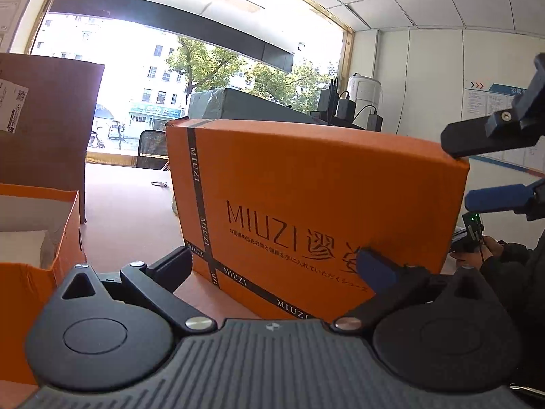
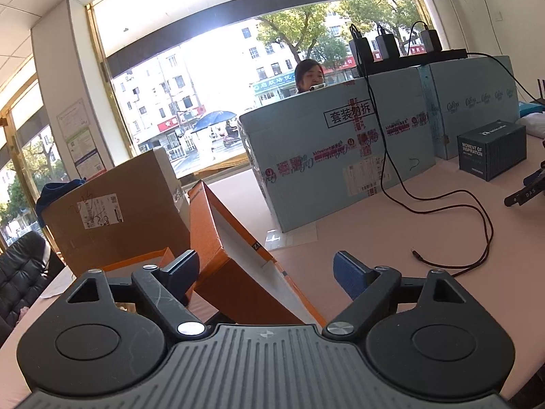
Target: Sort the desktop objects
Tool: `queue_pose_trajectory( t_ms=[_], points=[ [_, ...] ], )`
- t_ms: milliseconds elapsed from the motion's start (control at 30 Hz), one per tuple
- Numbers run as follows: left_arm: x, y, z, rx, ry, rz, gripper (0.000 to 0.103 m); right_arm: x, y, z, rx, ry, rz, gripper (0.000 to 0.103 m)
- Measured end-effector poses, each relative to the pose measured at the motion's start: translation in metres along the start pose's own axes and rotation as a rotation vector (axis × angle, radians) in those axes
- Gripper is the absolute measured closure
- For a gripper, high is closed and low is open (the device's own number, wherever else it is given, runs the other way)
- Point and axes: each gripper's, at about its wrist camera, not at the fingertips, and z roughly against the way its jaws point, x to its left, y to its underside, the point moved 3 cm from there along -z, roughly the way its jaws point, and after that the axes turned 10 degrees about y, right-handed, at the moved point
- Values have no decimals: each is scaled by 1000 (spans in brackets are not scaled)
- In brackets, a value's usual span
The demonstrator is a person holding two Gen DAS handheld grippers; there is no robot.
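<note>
The left gripper [image 1: 276, 260] has its fingers spread wide on either side of the lower corner of the orange shoe-box lid [image 1: 316, 211], which is tilted up on edge with its printed face toward that camera. The blue pad lies against the printed face; the black one sits just off the lid's left edge. It is a bracing contact, not a pinch.

The right gripper [image 2: 265, 269] is also spread. From the left wrist view, its black finger [image 1: 477, 138] rests on the lid's top right corner and its blue finger [image 1: 494, 197] lies beside the right edge. In its own view the white inside of the lid fills the gap between the fingers.

The open box base [image 1: 51, 225] sits on the pink counter [image 1: 129, 211] to the left, in front of a brown carton [image 1: 51, 119], with what may be white paper inside.

To handle the lid well, I would move both grippers together so it does not pivot about one corner, and line its rim up squarely with the base before lowering.
</note>
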Motion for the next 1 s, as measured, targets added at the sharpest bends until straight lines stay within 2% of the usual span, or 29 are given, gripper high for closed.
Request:
queue_pose_trajectory(
  t_ms=[133,233,367,467,567,667,800,833,867,900,1000],
  points=[
    [10,-1,-4,9,-21,49,0,-7,14,3,-18,-43,12,7],
    [18,-2,-8,25,-26,103,0,-6,28,6,-29,-50,107,7],
    [29,-5,-11,14,-30,178,0,-11,52,3,-68,-14,240,7],
    [30,-6,-13,10,-46,174,0,-21,67,-8,-105,51,257,7],
    [27,-6,-16,11,-56,148,0,-24,80,-22,-118,33,253,7],
    [24,-6,-17,6,-69,123,0,-18,89,-31,-144,45,279,7],
    [26,-7,-18,8,-72,128,0,0,98,-40,-229,126,331,7],
    [27,-7,-18,7,-74,132,0,2,98,-42,-226,121,318,7],
    [28,-7,-17,7,-73,135,0,4,96,-44,-219,110,300,9],
    [28,-7,-17,6,-70,138,0,5,95,-45,-211,99,282,15],
    [26,-8,-14,-2,-83,128,0,10,91,-50,-187,67,228,53]
  ],
)
